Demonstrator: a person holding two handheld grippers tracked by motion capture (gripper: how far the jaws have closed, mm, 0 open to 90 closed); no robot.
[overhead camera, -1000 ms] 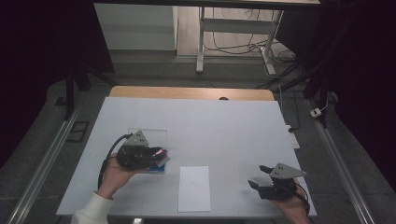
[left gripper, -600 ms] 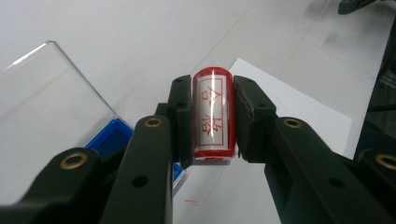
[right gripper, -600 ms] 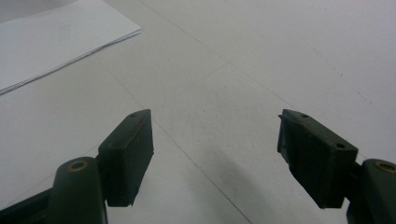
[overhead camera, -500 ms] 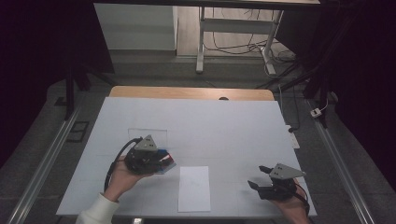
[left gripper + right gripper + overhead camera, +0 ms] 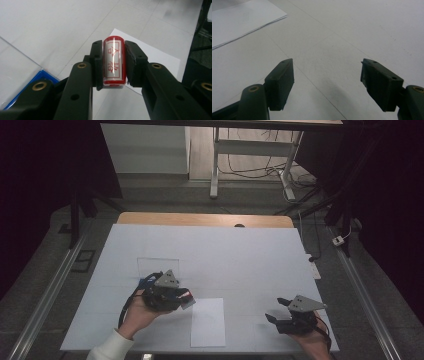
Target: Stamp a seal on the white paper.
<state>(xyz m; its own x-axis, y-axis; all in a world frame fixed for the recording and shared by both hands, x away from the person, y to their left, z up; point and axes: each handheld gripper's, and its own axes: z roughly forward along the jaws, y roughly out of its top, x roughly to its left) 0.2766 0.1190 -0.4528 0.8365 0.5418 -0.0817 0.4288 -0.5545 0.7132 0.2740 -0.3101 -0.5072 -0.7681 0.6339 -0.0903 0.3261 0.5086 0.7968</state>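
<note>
Beside the paper sheet's (image 5: 208,322) left edge, left tool (image 5: 113,62) clamping red stamp (image 5: 114,60), right tool (image 5: 327,83) wide open over bare table (image 5: 240,255).

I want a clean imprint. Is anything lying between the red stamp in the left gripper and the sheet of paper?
Nothing visible. The left gripper holds the red stamp just beside the paper sheet, with bare white table cover between them.
</note>
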